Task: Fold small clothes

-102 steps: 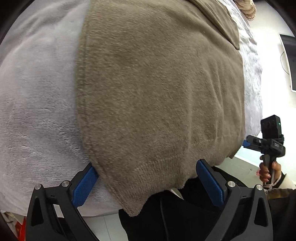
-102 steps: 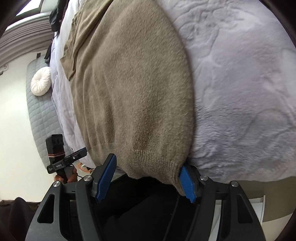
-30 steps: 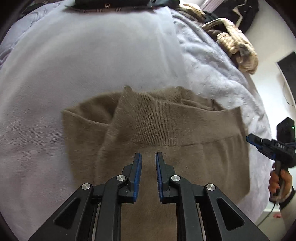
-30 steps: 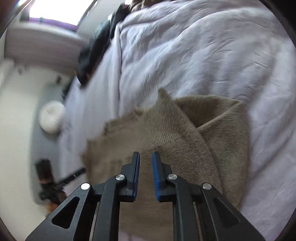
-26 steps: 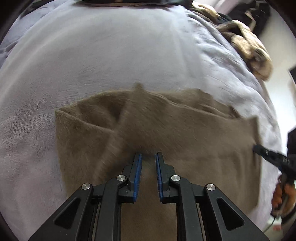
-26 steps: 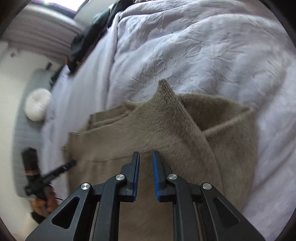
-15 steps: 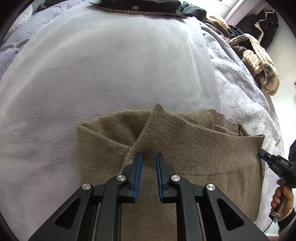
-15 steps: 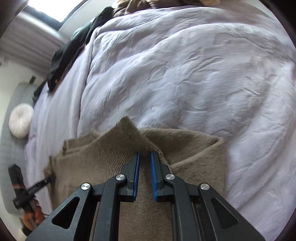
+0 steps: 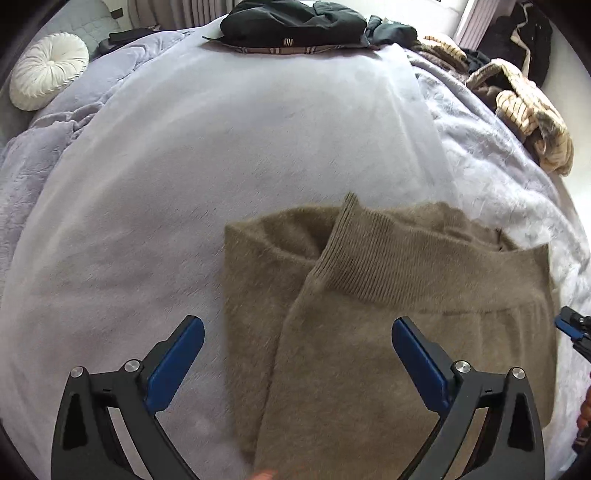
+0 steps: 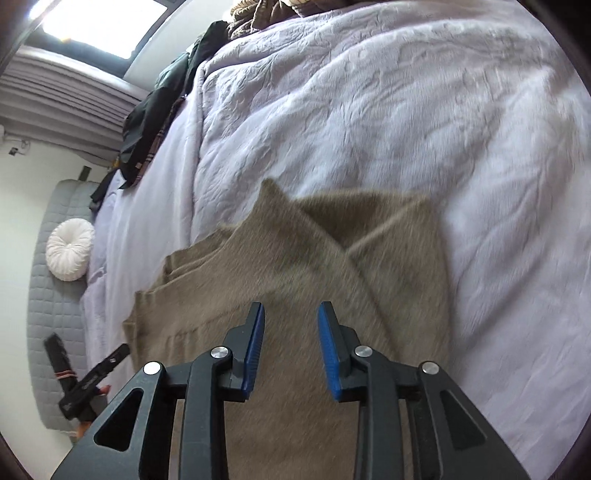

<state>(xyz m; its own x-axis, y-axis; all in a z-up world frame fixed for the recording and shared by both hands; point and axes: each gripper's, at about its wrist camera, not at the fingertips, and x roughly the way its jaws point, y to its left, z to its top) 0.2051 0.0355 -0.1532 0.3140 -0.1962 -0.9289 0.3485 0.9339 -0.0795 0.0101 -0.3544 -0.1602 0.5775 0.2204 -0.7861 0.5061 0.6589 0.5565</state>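
A brown knitted sweater lies folded over on the pale lilac bedspread, its ribbed hem on top. My left gripper hovers over its left part, jaws opening wide, with nothing pinched between the blue pads. In the right wrist view the same sweater lies under my right gripper, whose jaws are opening to a narrow gap and hold no cloth. The right gripper's tip shows at the right edge of the left view, and the left gripper at the lower left of the right view.
A round white cushion sits at the far left. Dark clothes and a striped knit heap lie along the bed's far side. A grey quilted panel runs beside the bed.
Both grippers were shut on the sweater's hem, carried it forward over the body, then let go. The left jaws now stand wide, the right ones slightly apart. The folded hem lies flat.
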